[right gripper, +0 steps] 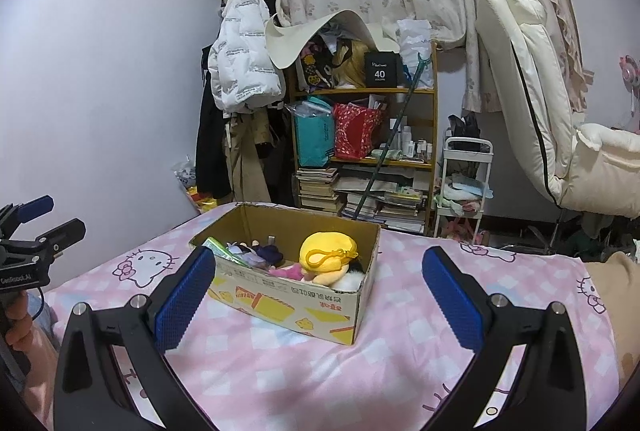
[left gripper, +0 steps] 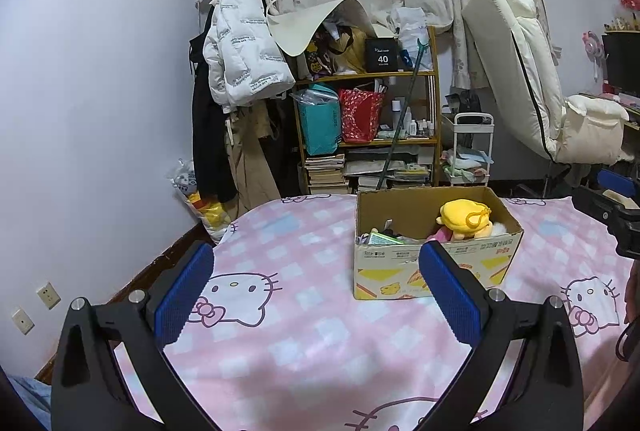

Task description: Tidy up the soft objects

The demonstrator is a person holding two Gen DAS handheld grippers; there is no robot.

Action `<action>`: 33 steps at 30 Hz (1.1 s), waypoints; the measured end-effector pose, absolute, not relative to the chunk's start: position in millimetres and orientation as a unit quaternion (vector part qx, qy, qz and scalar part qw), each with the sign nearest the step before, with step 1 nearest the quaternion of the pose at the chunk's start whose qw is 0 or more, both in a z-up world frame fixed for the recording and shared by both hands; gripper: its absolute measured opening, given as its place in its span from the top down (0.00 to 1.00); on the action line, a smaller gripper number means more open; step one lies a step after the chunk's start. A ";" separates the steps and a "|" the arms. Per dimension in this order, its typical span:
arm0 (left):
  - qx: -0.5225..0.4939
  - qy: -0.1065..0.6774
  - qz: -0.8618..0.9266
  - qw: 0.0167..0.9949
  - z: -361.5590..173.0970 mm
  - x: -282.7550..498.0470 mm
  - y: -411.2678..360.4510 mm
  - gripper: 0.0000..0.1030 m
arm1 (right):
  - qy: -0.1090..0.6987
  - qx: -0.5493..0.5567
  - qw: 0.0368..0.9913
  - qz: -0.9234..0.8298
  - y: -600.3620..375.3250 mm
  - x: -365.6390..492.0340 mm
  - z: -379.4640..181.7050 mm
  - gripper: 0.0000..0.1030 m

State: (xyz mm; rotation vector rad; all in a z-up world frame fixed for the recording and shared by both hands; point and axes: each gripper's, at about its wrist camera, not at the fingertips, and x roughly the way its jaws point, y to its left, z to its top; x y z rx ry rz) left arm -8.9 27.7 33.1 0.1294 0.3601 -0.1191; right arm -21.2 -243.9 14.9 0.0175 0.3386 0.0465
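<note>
A cardboard box point(left gripper: 436, 271) point(right gripper: 288, 295) stands on the pink Hello Kitty bedspread point(left gripper: 304, 343) point(right gripper: 304, 363). It holds a yellow plush with a yellow clip point(left gripper: 466, 219) point(right gripper: 326, 251), a pink soft toy point(right gripper: 288, 271), a dark soft item point(right gripper: 266, 253) and a green packet point(right gripper: 220, 249). My left gripper point(left gripper: 316, 291) is open and empty, in front of the box's left side. My right gripper point(right gripper: 320, 295) is open and empty, with the box between and beyond its fingers. Each gripper shows at the edge of the other's view point(left gripper: 612, 215) point(right gripper: 32, 231).
A cluttered wooden shelf point(left gripper: 368, 119) point(right gripper: 364, 135) with bags and books stands behind the bed. Coats point(left gripper: 236, 43) hang at its left. A white trolley point(left gripper: 468, 151) and a cream reclining chair point(left gripper: 532, 79) stand at the right. The bed's left edge drops to the floor.
</note>
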 end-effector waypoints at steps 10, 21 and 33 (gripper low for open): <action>0.079 0.175 -0.064 0.979 26.7 -10.8 22.6 0.01 | 0.163 0.009 0.986 0.018 -246.0 -23.8 12.5 0.00; 0.078 0.169 -0.071 0.980 25.1 -13.5 21.9 0.01 | 0.163 0.007 0.986 0.020 -247.2 -24.2 13.4 0.00; 0.072 0.180 -0.066 0.979 24.7 -10.2 26.6 0.01 | 0.161 0.006 0.987 0.019 -247.9 -24.8 14.4 0.00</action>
